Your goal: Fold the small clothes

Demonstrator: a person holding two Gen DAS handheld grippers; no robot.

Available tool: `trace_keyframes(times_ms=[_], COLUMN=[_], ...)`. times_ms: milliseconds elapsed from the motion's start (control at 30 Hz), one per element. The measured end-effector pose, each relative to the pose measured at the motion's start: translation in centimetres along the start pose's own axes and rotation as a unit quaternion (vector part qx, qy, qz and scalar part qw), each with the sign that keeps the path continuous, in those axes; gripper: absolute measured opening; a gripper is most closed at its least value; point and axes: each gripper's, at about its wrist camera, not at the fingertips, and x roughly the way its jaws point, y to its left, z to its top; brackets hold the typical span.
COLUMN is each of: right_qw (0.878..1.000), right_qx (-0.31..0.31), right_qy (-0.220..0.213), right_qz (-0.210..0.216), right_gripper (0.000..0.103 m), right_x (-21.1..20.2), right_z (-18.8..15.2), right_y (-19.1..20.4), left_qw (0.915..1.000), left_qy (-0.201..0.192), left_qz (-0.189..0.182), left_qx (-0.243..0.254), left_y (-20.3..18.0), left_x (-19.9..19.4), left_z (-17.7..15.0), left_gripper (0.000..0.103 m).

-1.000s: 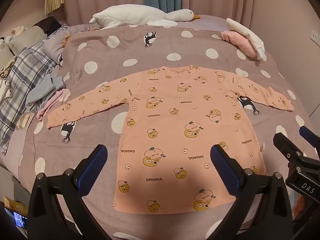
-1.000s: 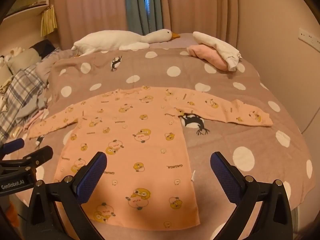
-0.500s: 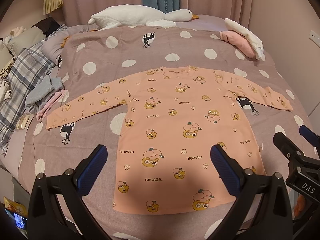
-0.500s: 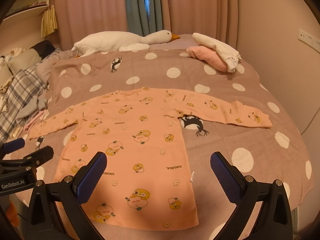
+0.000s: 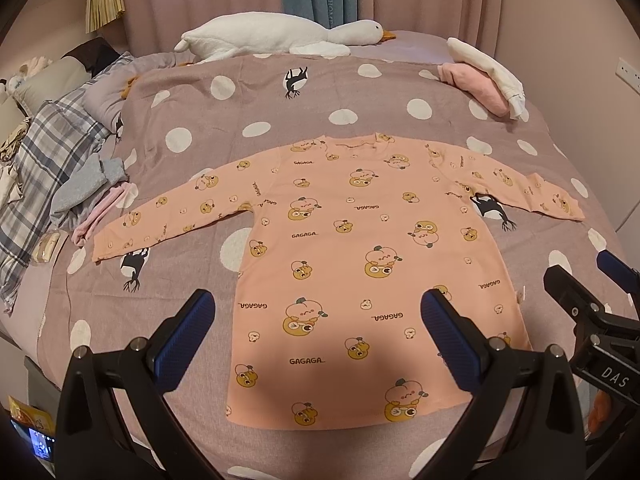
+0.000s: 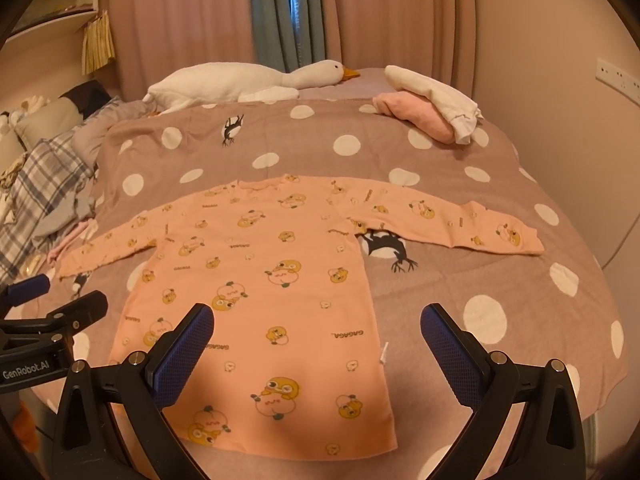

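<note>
A small pink long-sleeved top (image 5: 352, 256) with a duck print lies flat on the bed, sleeves spread out left and right, hem nearest me. It also shows in the right wrist view (image 6: 260, 280). My left gripper (image 5: 316, 332) is open and empty, held above the hem. My right gripper (image 6: 316, 344) is open and empty, above the hem's right side. The right gripper shows at the right edge of the left wrist view (image 5: 592, 300). The left gripper shows at the left edge of the right wrist view (image 6: 44, 312).
The bed has a mauve cover (image 5: 256, 92) with white dots. A white plush goose (image 5: 280, 36) lies at the head. Folded pink and white clothes (image 5: 488, 80) sit at the far right. A plaid cloth and grey and pink garments (image 5: 64, 168) lie at the left.
Both grippers have drifted slightly back and up, so the top sits a little lower in both views. The jaws stay open and the top has not moved.
</note>
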Motion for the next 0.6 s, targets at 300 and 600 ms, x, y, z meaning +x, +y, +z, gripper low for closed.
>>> trace_keyframes(times_ms=[300, 600], right_qw=[1.000, 1.000], right_qx=[0.001, 0.001], right_qy=[0.000, 0.000], right_qz=[-0.001, -0.001], right_gripper=[0.102, 0.102], right_x=[0.41, 0.28], right_z=[-0.52, -0.48], right_y=[0.32, 0.10], left_qw=[1.0000, 1.0000], left_qy=[0.000, 0.000], left_qz=[0.000, 0.000], left_qx=[0.000, 0.000], left_y=[-0.02, -0.06], left_x=[0.02, 0.03], left_z=[-0.02, -0.06], left_gripper=[0.103, 0.103])
